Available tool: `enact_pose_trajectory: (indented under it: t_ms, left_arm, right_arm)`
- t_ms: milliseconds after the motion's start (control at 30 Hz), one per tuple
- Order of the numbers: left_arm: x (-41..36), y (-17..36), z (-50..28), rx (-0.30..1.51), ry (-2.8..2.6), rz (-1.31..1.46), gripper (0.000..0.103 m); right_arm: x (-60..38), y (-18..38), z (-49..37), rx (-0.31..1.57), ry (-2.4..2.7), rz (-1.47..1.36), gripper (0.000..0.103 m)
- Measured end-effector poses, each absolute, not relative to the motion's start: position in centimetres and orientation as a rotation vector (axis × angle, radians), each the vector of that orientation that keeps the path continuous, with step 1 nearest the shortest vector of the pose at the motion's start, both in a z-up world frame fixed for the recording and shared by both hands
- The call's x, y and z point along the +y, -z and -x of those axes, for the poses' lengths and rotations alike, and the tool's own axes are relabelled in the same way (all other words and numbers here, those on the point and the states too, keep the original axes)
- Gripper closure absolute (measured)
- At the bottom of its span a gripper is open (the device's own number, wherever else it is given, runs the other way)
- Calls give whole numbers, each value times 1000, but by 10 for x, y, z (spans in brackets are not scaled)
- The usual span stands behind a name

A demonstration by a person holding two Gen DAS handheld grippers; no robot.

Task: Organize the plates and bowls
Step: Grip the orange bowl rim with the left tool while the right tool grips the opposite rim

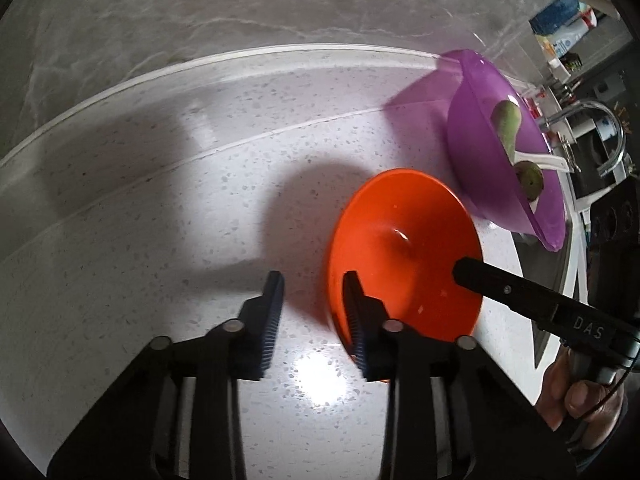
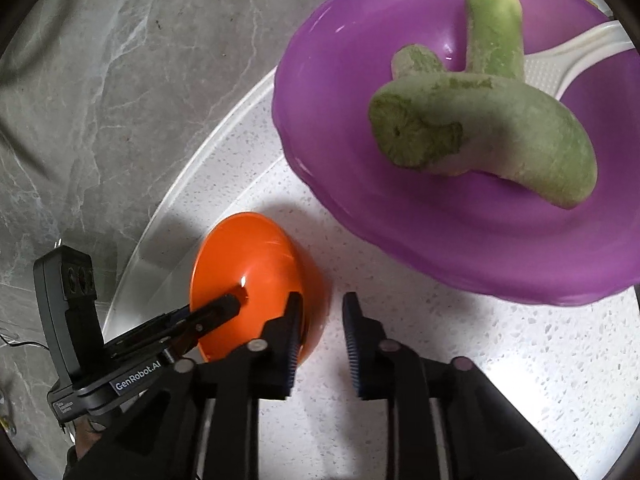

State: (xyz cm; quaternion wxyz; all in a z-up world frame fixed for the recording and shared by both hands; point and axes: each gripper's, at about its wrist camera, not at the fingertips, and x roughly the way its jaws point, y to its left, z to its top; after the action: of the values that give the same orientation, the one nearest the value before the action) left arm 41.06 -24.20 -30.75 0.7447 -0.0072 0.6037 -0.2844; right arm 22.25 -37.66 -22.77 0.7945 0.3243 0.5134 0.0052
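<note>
Left gripper (image 1: 314, 312): black linkage arms, blue ribbed pads, jaws apart. The right finger sits over the near rim of the orange bowl (image 1: 400, 256); the left finger stands over bare counter (image 1: 160, 200) beside the bowl. Whether the pad touches the rim cannot be told.

Right gripper (image 2: 322, 336): same build, jaws apart. Its left finger overlaps the orange bowl's (image 2: 248, 276) right rim; its right finger is over the counter (image 2: 500, 352) outside the bowl. Nothing is clamped between the pads. In the left view one black finger of it reaches in over the bowl's right side, and the person's hand (image 1: 576, 396) grips the handle below.

Orange bowl: small, round, smooth glossy plastic, with a bright highlight at the bottom. It appears tipped with its opening toward the left camera, on the counter between the two grippers.

Counter: white speckled stone, polished, with a raised curved edge behind the bowl. Beyond that edge, grey marbled wall (image 2: 100, 80) with pale veins.

Purple bowl (image 2: 460, 240): just beyond the orange bowl, far larger, wide and shallow, translucent glossy plastic with a slightly wavy rim. Inside it lie thick green vegetables (image 2: 500, 136), matte-skinned, curved, with rough cut ends. A white plastic utensil (image 2: 568, 60) with a textured blade rests on the far rim.

Beyond the purple bowl, a chrome faucet (image 1: 600, 120).
</note>
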Motion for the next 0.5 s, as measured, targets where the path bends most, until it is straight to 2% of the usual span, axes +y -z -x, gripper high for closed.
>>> enact_pose_trajectory:
  t_ms: [67,233,500]
  left_arm:
    - [-247,305,-408,1315,620,-2,85]
    - [-249,304,-403,1317,621,12,91]
    - [-243,302,-390,1335,621,36,92]
  right_arm:
    - [-373,227,-224,1100,-21,-690,91]
    - [-374,229,-227,1102,-30,-707,91]
    - [-372,223,-226,1100,-59,-718,91]
